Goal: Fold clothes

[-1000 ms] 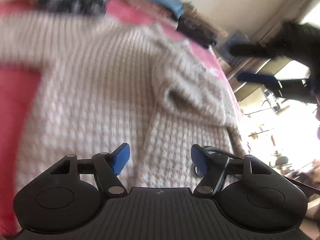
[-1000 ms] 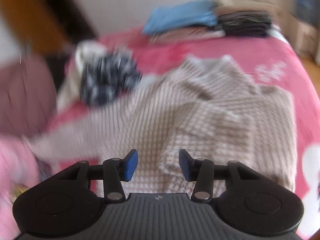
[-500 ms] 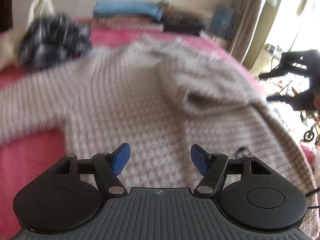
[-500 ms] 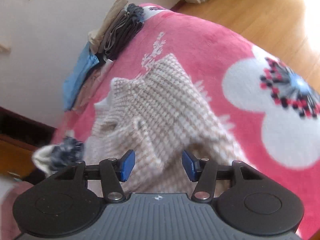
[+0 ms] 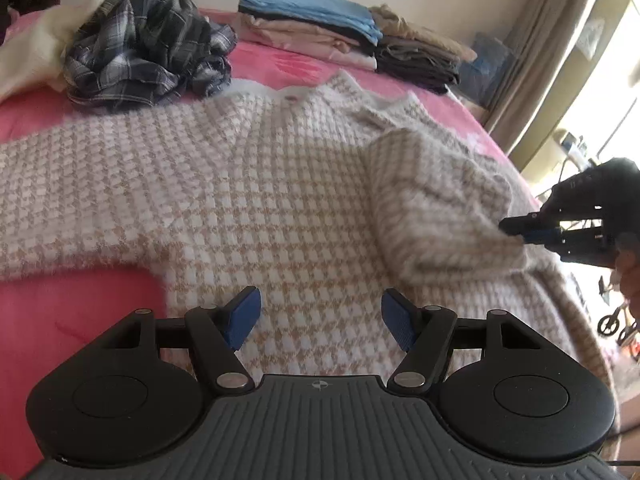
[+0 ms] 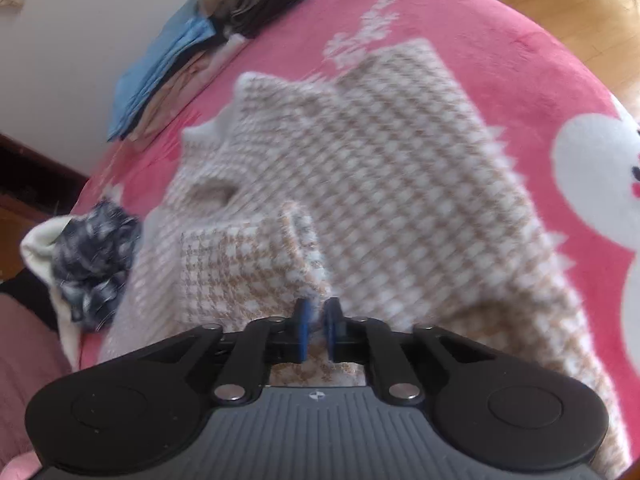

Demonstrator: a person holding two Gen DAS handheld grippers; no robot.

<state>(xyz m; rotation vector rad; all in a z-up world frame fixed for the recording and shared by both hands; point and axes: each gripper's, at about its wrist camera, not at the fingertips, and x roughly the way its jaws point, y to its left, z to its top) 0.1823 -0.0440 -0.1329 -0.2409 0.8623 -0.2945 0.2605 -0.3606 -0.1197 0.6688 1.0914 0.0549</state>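
A beige-and-white houndstooth sweater [image 5: 240, 184] lies spread on the pink blanket [image 5: 60, 340]. One sleeve [image 5: 432, 208] is folded in over the body. In the right wrist view my right gripper [image 6: 316, 328] is shut on the cuff edge of that sleeve [image 6: 240, 268], and the sweater [image 6: 400, 184] stretches beyond it. The left wrist view shows the same right gripper [image 5: 516, 230] pinching the sleeve from the right side. My left gripper [image 5: 320, 320] hovers open above the sweater's lower body with nothing between its fingers.
A crumpled dark plaid shirt [image 5: 148, 48] and a cream cloth [image 5: 40, 48] lie at the bed's far left. A stack of folded clothes [image 5: 340, 36] sits against the back wall. Wood floor [image 6: 560, 8] lies past the bed edge, and a curtain [image 5: 540, 60] hangs at right.
The right gripper has dropped to the sweater and its jaws have gone from open to shut on the sleeve cuff. The left gripper has shifted slightly over the sweater, still open.
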